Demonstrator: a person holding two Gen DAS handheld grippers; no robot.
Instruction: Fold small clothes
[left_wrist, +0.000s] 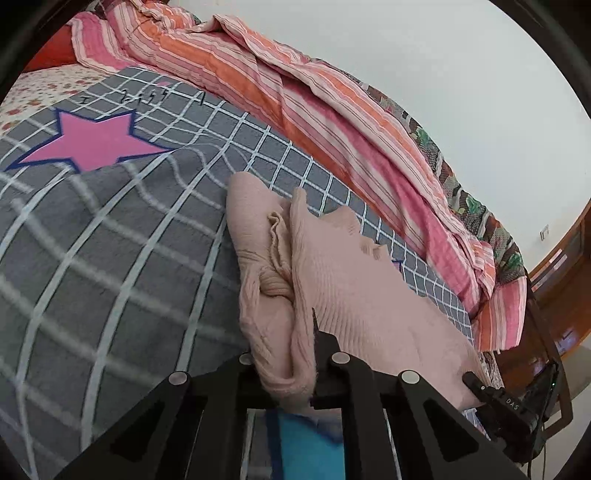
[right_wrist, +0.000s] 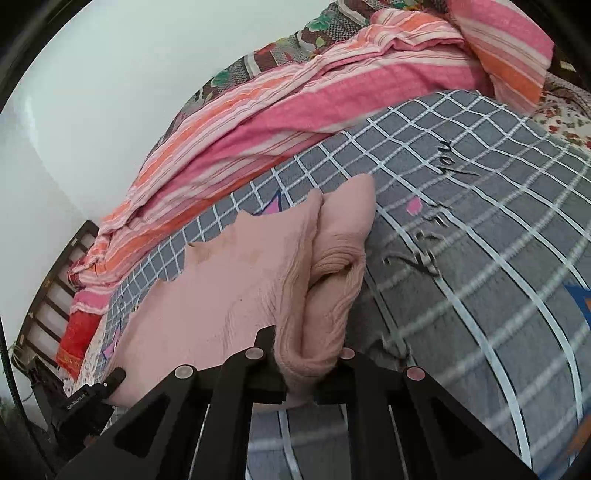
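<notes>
**A:** Two grippers, and each is clenched on the same pink knit: your left gripper (left_wrist: 291, 373) pinches a bunched fold at its near edge, and your right gripper (right_wrist: 306, 369) does the same from the other end. The knit (left_wrist: 332, 280) lies between them, draped over the grey checked blanket (left_wrist: 110, 258).

**B:** What could spoil it?

**A:** You hold thick rolls, not single layers. Pull apart unevenly and, I'd judge, an inner layer slides out of one pinch, so the fold goes crooked. Lift too little and the hem drags on the fleece, which looks grippy.

**B:** How will the cloth behave?

**A:** Ribbed, soft and stretchy, I'd guess; its far edge (right_wrist: 251, 221) is scalloped and floppy. It will sag in the middle.

**B:** Beyond it?

**A:** A pink star (left_wrist: 92, 142) is printed on the blanket; farther off, a rumpled pink-and-orange striped quilt (right_wrist: 295, 110) lies against the wall.
</notes>
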